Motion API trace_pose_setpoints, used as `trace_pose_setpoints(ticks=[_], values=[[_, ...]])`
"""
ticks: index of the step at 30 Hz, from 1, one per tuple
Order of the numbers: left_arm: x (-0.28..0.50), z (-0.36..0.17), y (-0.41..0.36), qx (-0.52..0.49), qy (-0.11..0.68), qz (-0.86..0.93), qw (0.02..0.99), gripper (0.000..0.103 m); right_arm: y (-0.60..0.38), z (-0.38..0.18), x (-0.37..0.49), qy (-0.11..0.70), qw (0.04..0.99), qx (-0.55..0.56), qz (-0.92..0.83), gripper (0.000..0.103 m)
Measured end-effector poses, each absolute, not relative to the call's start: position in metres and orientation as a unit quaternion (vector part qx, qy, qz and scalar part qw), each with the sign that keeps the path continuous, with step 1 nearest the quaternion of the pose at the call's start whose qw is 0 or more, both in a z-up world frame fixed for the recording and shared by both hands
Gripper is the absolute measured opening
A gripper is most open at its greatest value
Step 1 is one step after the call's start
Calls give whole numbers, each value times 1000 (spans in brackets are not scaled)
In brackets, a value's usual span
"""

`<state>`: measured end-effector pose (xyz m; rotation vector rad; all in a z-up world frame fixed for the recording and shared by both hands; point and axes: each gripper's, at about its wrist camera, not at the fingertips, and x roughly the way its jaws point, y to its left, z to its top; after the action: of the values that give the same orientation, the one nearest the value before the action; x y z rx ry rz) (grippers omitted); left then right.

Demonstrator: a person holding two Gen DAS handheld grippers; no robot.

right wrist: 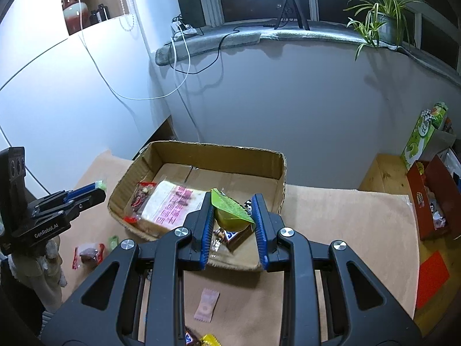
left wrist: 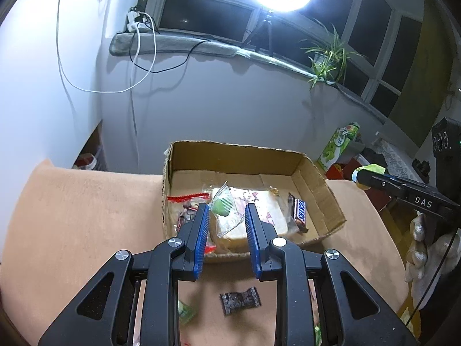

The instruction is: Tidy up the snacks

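Snickers bar (left wrist: 299, 212) lies lengthwise (box's (left wrist: 317, 184) right side).

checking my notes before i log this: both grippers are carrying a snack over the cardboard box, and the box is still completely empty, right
Not quite: the cardboard box is not empty. The right wrist view shows a large pale packet and a small red-edged bag already inside. The rest holds: the left gripper grips a clear green candy and the right gripper a green packet over the box.

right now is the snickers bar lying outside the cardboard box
No, the Snickers bar lies inside the cardboard box, near its right wall in the left wrist view.
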<state>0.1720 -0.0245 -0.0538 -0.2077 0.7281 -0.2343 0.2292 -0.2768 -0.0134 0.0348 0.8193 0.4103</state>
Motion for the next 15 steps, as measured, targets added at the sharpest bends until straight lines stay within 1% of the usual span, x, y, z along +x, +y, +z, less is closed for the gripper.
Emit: trace_pose_setpoints(ticks=[15], values=[[195, -72, -18, -106, 381, -101, 913, 24, -264, -40, 258, 422, 885, 16, 196, 27]])
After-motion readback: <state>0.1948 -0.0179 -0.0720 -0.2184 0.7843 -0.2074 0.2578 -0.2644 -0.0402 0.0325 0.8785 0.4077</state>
